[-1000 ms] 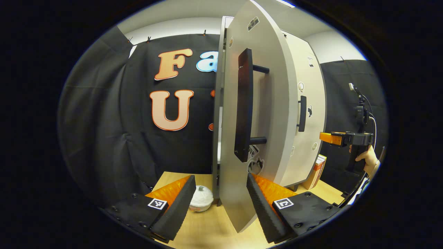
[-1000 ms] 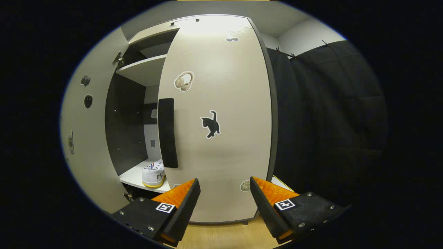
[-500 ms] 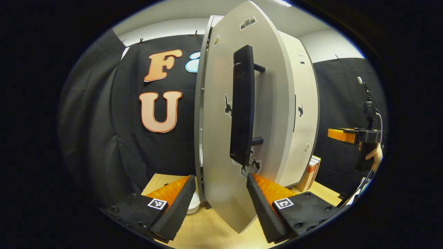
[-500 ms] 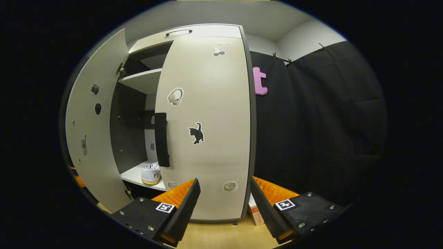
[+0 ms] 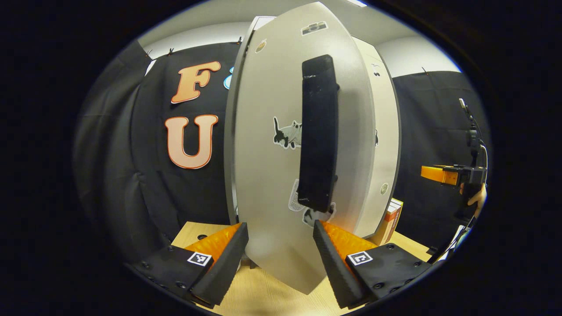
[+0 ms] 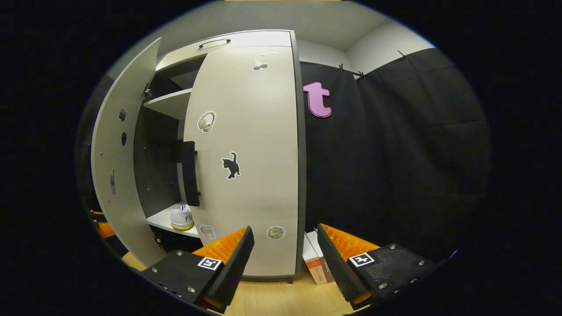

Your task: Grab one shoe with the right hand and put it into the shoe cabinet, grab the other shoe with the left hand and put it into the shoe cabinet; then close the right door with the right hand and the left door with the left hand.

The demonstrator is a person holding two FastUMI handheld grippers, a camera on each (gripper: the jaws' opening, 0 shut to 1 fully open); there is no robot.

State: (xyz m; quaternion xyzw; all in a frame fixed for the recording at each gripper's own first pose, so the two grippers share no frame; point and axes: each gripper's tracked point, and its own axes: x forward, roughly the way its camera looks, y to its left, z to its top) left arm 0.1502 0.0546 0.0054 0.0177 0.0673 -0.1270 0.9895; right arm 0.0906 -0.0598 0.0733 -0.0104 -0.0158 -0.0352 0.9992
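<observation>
Facing the left door (image 5: 272,175), your left tongs (image 5: 280,259) stand spread at its lower edge. Your right tongs (image 6: 285,263) are spread before the right door (image 6: 250,166). One shoe (image 6: 181,217) sits on the cabinet shelf (image 6: 160,220).

Bright overhead light, edges perhaps warped.

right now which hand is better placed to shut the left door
Left. The left hand-held gripper is open with the left door right between its fingers, while the right hand-held gripper sits back from the nearly shut right door.
</observation>
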